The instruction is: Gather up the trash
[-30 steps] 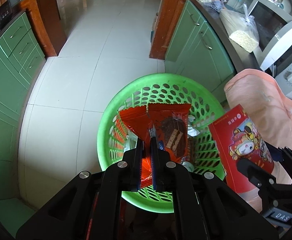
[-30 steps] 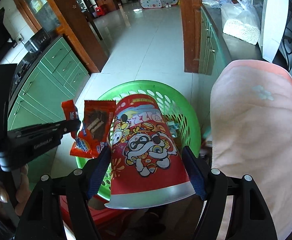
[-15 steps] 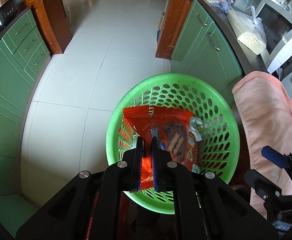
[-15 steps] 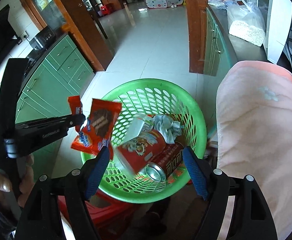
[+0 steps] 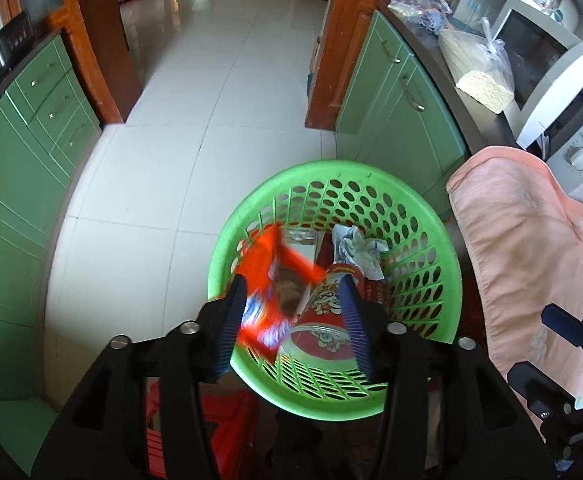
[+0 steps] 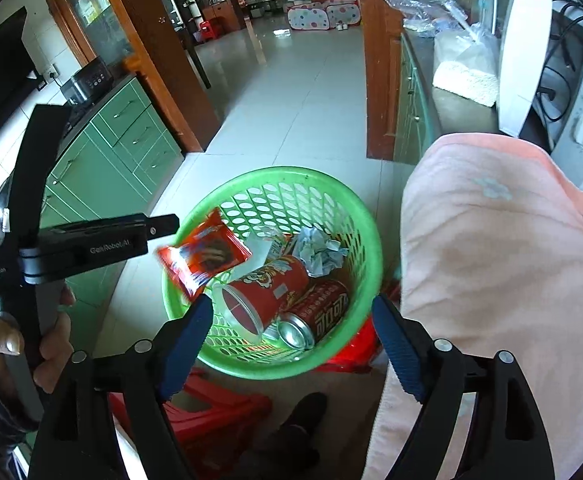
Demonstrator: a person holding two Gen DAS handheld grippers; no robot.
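Left hand-held gripper [image 5: 293, 320] is opening over the green basket [image 5: 443, 248], its jaws clear of the blurred orange wrapper [image 5: 267, 276], while from the right wrist the right hand-held gripper [image 6: 293, 344] is opening empty above the red can [image 6: 315, 312] in it.

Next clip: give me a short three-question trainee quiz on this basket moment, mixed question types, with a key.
1. True or false: the orange wrapper is clamped in the left gripper.
2. Which item lies in the green basket? A) a glass bottle B) a red drink can C) a banana peel
3. Fill in: the crumpled ______ rests near the basket's far side, behind the red cup.

Key: 1 false, it is blurred and loose while the jaws are opening; 2 B; 3 tissue.
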